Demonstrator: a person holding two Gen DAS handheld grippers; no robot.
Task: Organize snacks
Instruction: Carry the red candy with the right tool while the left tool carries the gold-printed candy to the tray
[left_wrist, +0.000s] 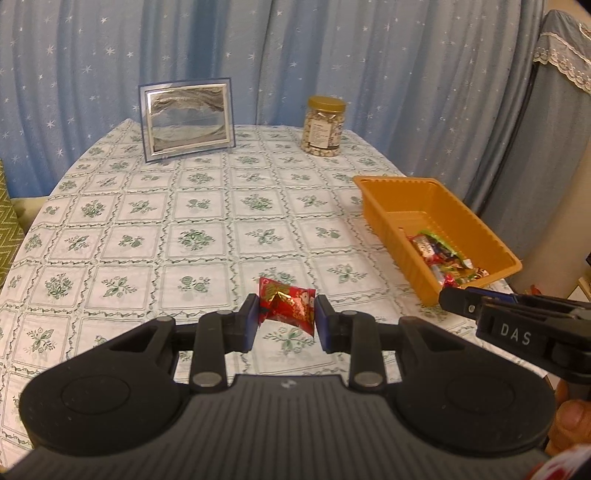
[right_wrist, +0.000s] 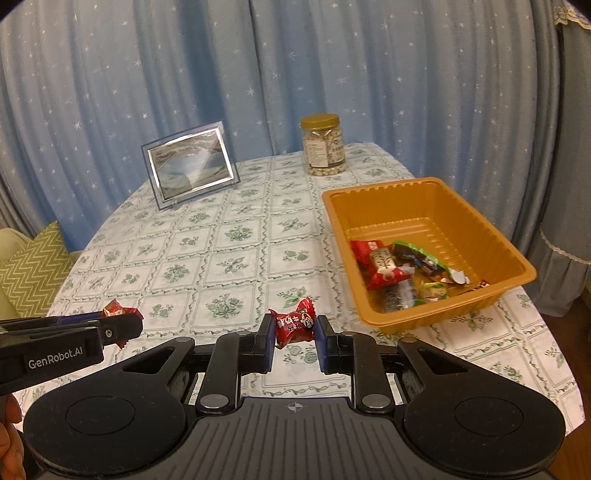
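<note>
My left gripper (left_wrist: 286, 317) is shut on a red snack packet (left_wrist: 288, 304) and holds it above the tablecloth. It also shows at the left of the right wrist view (right_wrist: 125, 325) with its red packet (right_wrist: 114, 308). My right gripper (right_wrist: 293, 334) is shut on a red wrapped candy (right_wrist: 293, 325) above the table, left of the orange tray (right_wrist: 406, 192). The tray (left_wrist: 391, 184) holds several wrapped snacks (right_wrist: 402, 273), also seen in the left wrist view (left_wrist: 439, 254). The right gripper's finger (left_wrist: 465, 302) shows in the left wrist view, in front of the tray's near corner.
A silver picture frame (left_wrist: 186, 120) stands at the table's back left. A jar of nuts with a gold lid (left_wrist: 325, 125) stands at the back. The round table carries a floral tablecloth (left_wrist: 207, 236). Blue star curtains hang behind. A green cushion (right_wrist: 29, 269) lies left.
</note>
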